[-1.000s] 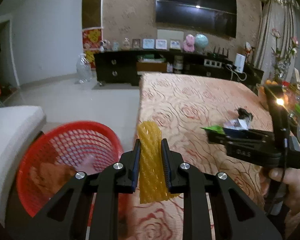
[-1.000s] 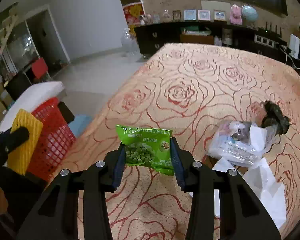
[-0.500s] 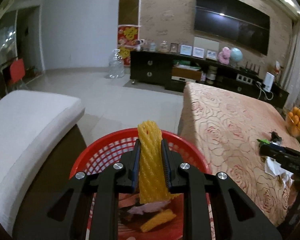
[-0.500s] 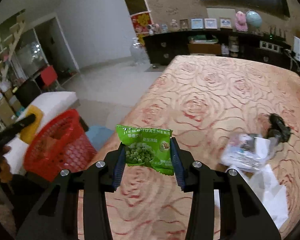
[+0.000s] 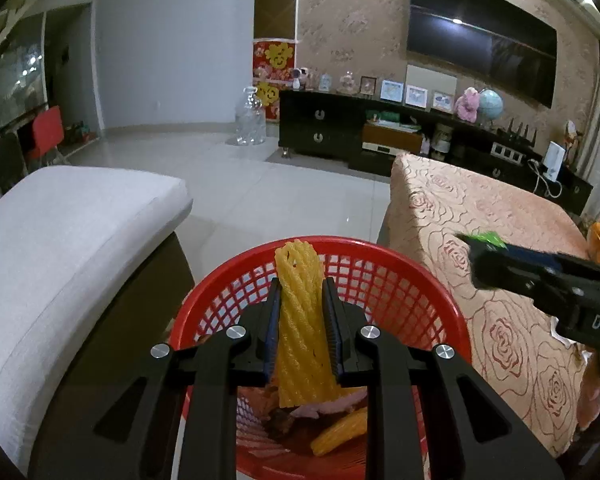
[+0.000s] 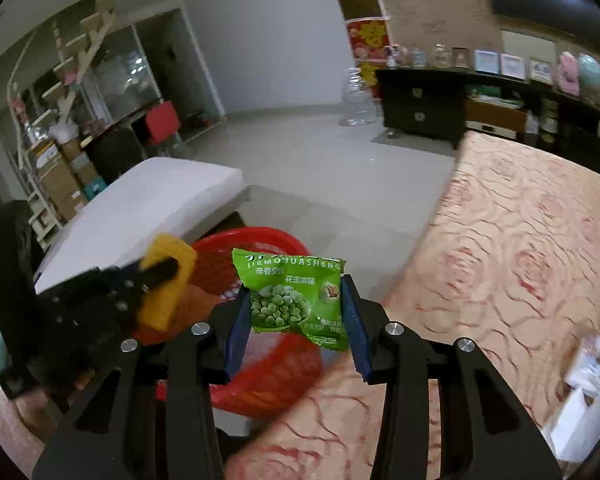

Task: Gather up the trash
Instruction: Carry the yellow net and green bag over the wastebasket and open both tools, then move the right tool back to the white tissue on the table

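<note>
1. The left tongs (image 5: 301,326) are pinching a yellow ribbed foam net sleeve (image 5: 300,332), which stands upright between the two blue pads. It is held directly above the opening of the round red plastic mesh basket (image 5: 384,280).

2. The right tongs (image 6: 296,320) are pinching a small green plastic snack packet printed with green peas (image 6: 290,300). The packet is in the air, just to the right of the basket, near the edge of the bench covered with an orange rose-patterned cloth (image 6: 520,260).

3. Inside the basket some trash already lies on the bottom: another yellow foam piece (image 5: 340,432) and something pinkish (image 5: 324,408) that I cannot identify.

4. To the left of the basket stands a white cushioned seat (image 5: 60,232). On the near right part of the bench, white crumpled papers and wrappers (image 6: 584,392) lie blurred; they are well apart from the basket.

5. The step in hand seems to be the drop: both pieces are carried to the basket, and the left one is already over it.

6. The next move, I think, calls for spreading the left tongs so the sleeve falls in. The right tongs must first travel a little more to the left, over the rim, because a light packet let go too early may land on the floor or the bench edge.
</note>
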`<state>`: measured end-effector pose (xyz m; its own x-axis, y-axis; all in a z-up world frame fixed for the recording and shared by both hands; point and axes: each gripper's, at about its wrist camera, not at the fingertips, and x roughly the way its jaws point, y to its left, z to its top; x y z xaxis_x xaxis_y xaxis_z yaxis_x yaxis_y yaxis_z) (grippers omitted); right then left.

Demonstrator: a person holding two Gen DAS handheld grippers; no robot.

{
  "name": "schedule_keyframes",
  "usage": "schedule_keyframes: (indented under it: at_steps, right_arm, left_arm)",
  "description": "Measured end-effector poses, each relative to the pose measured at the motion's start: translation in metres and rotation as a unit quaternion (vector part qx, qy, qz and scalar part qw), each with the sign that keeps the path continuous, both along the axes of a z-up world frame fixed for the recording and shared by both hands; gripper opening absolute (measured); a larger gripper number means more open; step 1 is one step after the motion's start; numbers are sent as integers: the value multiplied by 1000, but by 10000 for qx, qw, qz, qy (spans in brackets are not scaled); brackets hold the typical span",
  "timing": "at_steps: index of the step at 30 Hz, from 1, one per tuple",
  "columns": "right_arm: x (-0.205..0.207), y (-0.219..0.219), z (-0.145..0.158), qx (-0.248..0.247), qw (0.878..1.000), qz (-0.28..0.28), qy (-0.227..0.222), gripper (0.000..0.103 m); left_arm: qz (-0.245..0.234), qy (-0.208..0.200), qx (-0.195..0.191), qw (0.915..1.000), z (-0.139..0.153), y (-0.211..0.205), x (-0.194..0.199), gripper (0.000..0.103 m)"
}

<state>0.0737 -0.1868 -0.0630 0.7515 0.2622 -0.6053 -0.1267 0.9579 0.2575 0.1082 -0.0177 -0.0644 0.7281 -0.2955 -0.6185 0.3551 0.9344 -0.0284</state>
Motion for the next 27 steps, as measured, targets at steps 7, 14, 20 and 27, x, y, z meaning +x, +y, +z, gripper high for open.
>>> schedule_keyframes:
  at_steps: [7, 14, 20, 27]
  right_arm:
    - [20, 27, 7, 143, 9994, 291, 135, 43]
    - [27, 37, 9, 295, 9987, 317, 268, 58]
    - [21, 25, 11, 338, 9990, 148, 251, 61]
    - [4, 7, 9, 220, 9996, -87, 175, 61]
  left_arm:
    - [102, 184, -105, 9997, -3, 15, 8, 40]
    - [175, 168, -207, 9995, -2, 22, 7, 67]
    - [337, 134, -364, 9987, 2, 30, 8, 75]
    - [367, -80, -516, 9980, 10, 30, 3, 82]
